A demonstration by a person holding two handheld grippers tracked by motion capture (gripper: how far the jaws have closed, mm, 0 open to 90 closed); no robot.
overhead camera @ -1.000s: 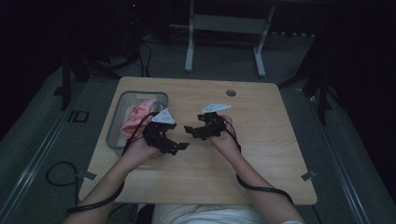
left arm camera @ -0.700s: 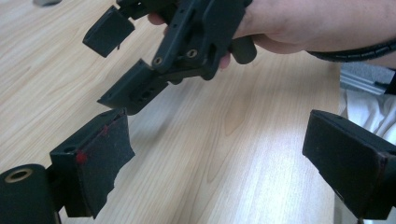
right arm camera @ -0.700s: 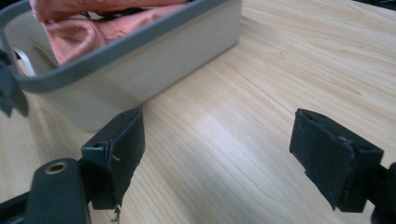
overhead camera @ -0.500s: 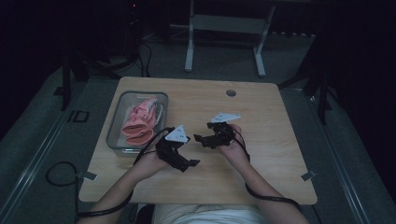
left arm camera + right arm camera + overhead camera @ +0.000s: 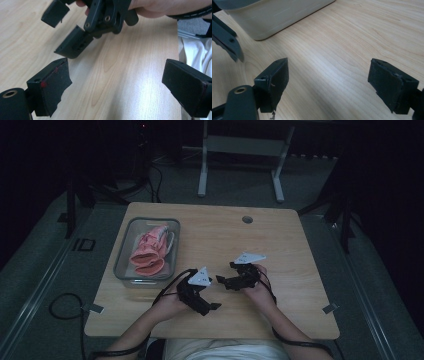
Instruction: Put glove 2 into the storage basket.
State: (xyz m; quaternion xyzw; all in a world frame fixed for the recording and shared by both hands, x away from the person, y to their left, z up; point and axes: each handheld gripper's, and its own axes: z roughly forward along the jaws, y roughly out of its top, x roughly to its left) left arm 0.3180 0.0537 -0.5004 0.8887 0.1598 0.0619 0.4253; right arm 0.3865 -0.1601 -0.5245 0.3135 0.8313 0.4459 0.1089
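A clear plastic bin point(image 5: 123, 251) stands at the left of the wooden table point(image 5: 215, 232) and holds a crumpled pink fabric item point(image 5: 149, 253). My left gripper point(image 5: 208, 308) hovers near the table's front, right of the bin; its jaws stand wide open point(image 5: 117, 85) over bare wood. My right gripper point(image 5: 225, 280) is just beyond it, pointing left, also open point(image 5: 329, 80) with nothing between its jaws. In the left gripper view the right gripper point(image 5: 82, 32) hangs close ahead. The bin's wall point(image 5: 274, 17) fills the upper left of the right gripper view.
A small round hole point(image 5: 247, 219) sits in the table near its far edge. Cables trail from both grippers off the front edge. A metal stand point(image 5: 240, 150) is on the floor beyond the table. The person's white garment point(image 5: 197, 55) shows past the table edge.
Both grippers have drawn back from beside the bin toward the table's near edge, staying open. The pink item lies in the bin, now uncovered by the left gripper.
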